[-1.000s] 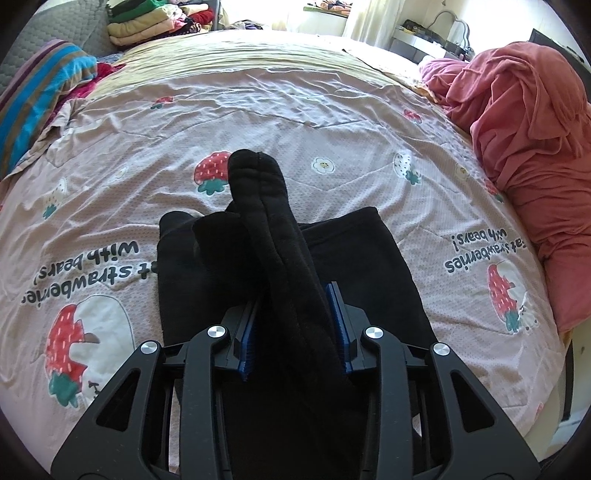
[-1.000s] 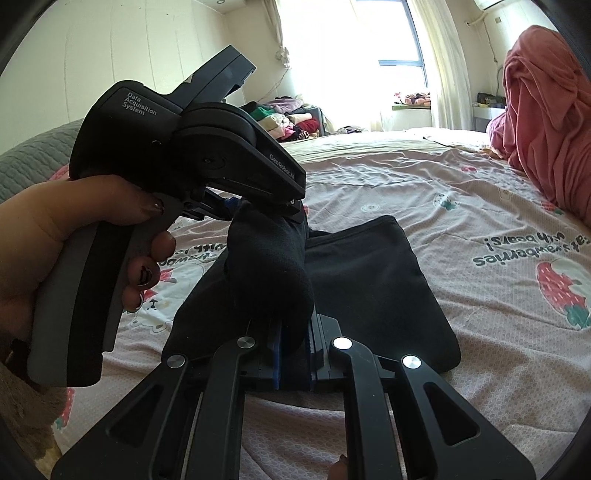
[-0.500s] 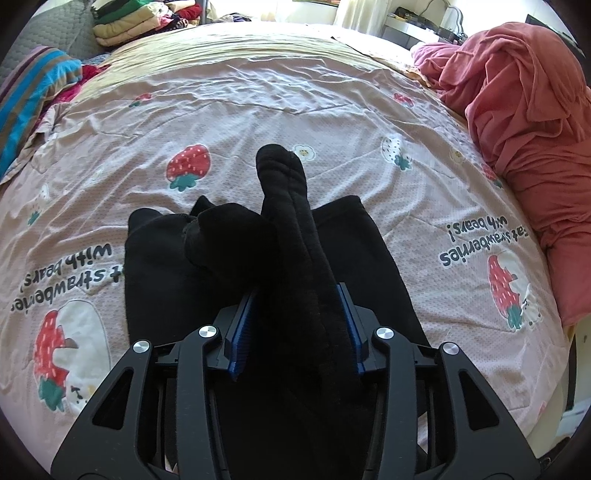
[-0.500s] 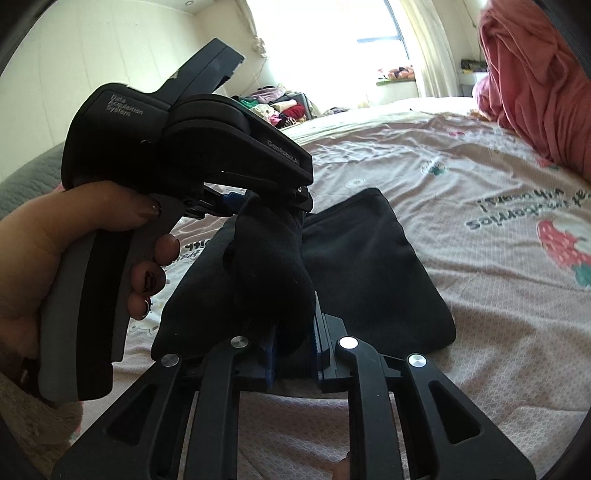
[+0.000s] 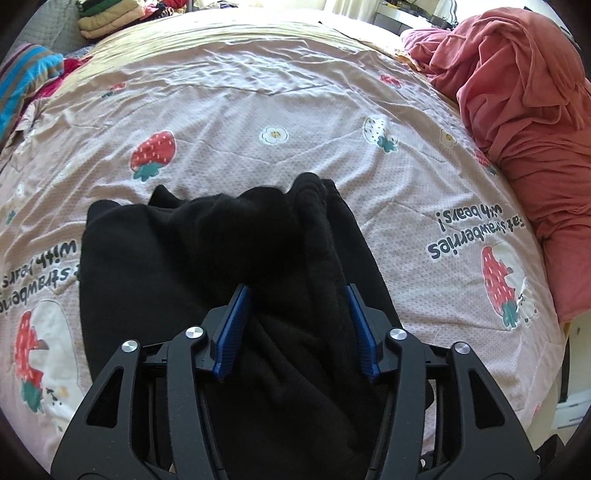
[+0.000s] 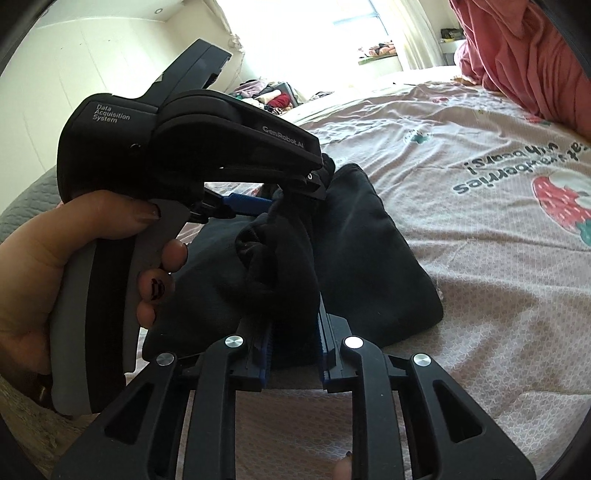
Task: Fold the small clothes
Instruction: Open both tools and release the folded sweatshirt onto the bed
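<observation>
A black garment (image 5: 207, 266) lay on the bed (image 5: 258, 103), partly folded, near the edge closest to both cameras, with its flat lower layer spread on the strawberry-print cover (image 5: 461, 236) and a bunched upper fold lifted off it. The left gripper (image 5: 295, 325) had its blue pads (image 5: 232, 328) set apart, with a thick ridge of the black cloth running up between them; whether the pads pressed the cloth could not be told. In the right wrist view that same gripper (image 6: 288, 192) sat above the garment (image 6: 369, 258), held by the left hand (image 6: 74, 266), with the cloth hanging from its tip. The right gripper (image 6: 293, 354) pinched the lower end of that hanging fold between its narrowly spaced pads. A pink heap of fabric (image 5: 524, 110) lay along the bed's right edge, well apart from the garment. A striped blue cloth (image 5: 26, 81) lay at the far left corner, and folded clothes (image 5: 99, 22) were stacked beyond it.
</observation>
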A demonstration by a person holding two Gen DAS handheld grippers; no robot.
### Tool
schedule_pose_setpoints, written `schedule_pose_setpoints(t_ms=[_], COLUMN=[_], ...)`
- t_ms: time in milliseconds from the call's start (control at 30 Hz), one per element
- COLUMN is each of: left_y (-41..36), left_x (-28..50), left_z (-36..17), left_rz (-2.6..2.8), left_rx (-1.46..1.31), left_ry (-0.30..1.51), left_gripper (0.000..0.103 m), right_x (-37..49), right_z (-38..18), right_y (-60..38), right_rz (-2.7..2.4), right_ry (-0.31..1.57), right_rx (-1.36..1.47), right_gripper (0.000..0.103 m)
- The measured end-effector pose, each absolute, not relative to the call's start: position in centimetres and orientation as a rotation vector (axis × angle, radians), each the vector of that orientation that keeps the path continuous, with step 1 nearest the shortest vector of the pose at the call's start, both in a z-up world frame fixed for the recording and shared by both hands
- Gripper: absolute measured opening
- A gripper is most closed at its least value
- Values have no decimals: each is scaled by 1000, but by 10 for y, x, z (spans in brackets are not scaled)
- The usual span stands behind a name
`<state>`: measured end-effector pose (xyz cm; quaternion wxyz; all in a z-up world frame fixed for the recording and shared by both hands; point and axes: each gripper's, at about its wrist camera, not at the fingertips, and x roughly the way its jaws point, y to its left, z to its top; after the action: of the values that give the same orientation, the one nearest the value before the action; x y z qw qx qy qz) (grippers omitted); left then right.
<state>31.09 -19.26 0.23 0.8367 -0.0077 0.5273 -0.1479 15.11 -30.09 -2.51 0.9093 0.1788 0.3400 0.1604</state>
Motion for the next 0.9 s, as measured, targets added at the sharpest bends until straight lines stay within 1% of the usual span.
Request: schedule_pose_setpoints(t_ms=[133, 267, 367, 467, 667, 767, 867, 900], left_y=[-194, -191, -189, -186, -175, -167, -156, -153], left_x=[312, 312, 312, 308, 302, 298, 291, 289], left_z=[-1, 0, 1, 8, 22, 25, 27, 28], left_rz=[-327, -347, -370, -387, -404, -392, -374, -369], left_rx=[-28, -76, -112, -147, -194, -196, -187, -185], left_ry=[1127, 1121, 1120, 1097, 1044, 1033, 1014, 1008], left_gripper=[49, 54, 62, 65, 66, 68, 68, 69], right_x=[152, 151, 151, 150, 149, 148, 150, 152], right_z=[-29, -33, -37, -37, -39, -38, -35, -34], right_y=[-306, -310, -312, -314, -318, -317, -319, -321], right_rz=[329, 324, 325, 319, 320, 328, 352, 364], right_ry=[714, 733, 748, 755, 773, 778, 785, 793], right_rx=[388, 407, 418, 424, 430, 429, 425, 425], right_gripper=[20, 24, 25, 28, 32, 37, 47, 52])
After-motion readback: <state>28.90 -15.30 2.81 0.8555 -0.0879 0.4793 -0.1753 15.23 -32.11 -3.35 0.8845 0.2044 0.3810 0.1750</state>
